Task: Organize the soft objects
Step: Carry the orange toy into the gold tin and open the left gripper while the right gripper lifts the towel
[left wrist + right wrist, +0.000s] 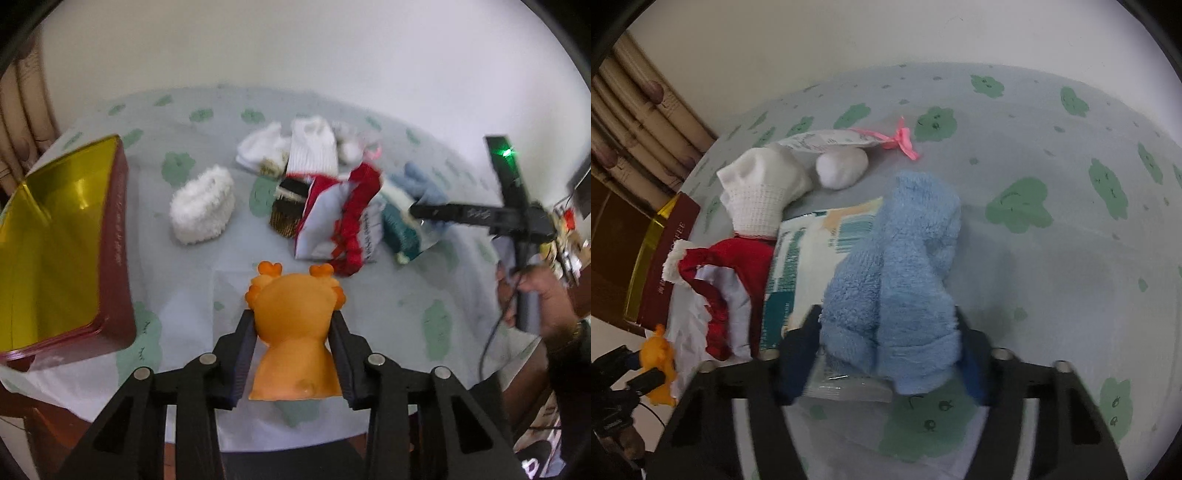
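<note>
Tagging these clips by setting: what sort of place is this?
Probably a room in a home: a table under a frog-print cloth, a curtain by a plain wall, and socks and a blue towel strewn about.

A home room, judging by the table (1071,236) under a cloud-print cloth, patterned curtains (639,122), and plain white wall (295,44).

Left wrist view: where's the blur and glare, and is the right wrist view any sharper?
Left wrist view: the gold tin glares on its inside, the sock pile is soft and the right gripper smeared. Right wrist view: the blue towel is fairly crisp, but the near gripper fingers are blurred; both views bend strongly at the edges.
</note>
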